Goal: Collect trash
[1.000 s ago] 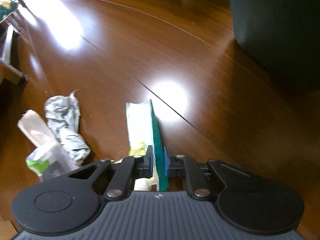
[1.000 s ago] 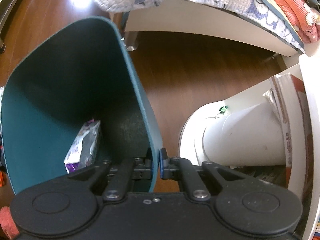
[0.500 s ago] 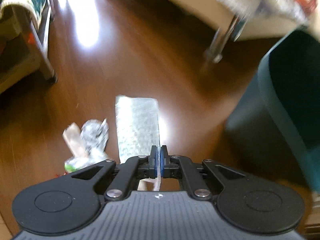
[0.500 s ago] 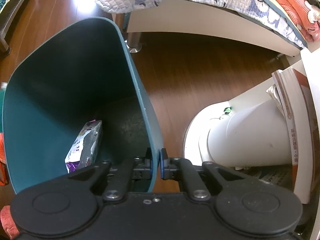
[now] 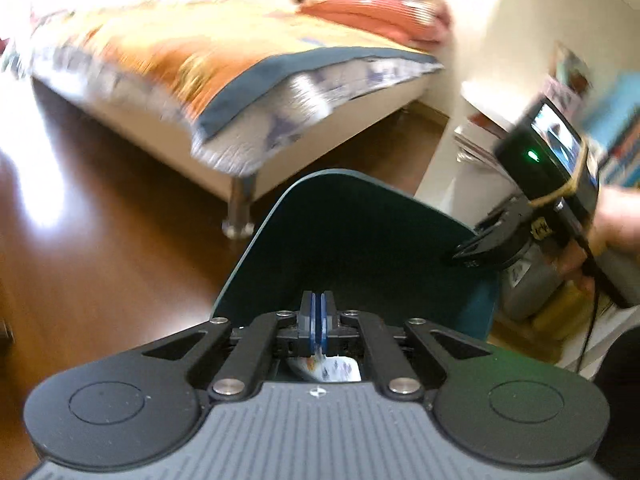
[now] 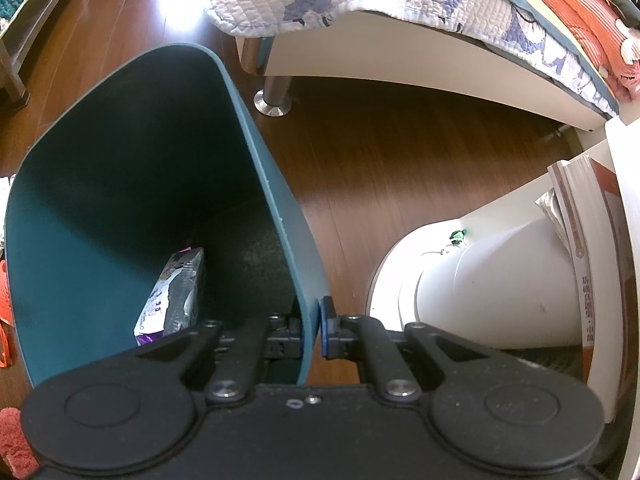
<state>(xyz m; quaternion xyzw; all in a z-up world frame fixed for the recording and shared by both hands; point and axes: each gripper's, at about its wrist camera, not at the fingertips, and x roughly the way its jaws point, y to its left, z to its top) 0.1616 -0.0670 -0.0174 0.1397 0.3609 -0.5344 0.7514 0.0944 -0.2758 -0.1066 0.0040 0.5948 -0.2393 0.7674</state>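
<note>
- The left gripper [image 5: 319, 312] is clamped on a wrapper [image 5: 328, 368] that hangs below it, over the teal bin [image 5: 360, 240].
- The right gripper [image 6: 313, 324] pinches the bin's rim [image 6: 280, 216].
- A purple packet [image 6: 176, 292] lies inside the bin.

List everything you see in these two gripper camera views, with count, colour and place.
Trash bin: one, teal, on the floor.
Purple-and-white packet: one, lying inside the bin.
Wrapper: one, whitish with print, pinched in the left gripper above the bin.
Bed: one, white frame, quilted cover, behind the bin.
Folded bedding: orange-red, on the bed.
White round container: one, right of the bin.
Books: a few, beside the container.
Wooden floor: brown.
Left gripper: black, shut on the wrapper.
Right gripper: black, clamped on the bin's rim.
</note>
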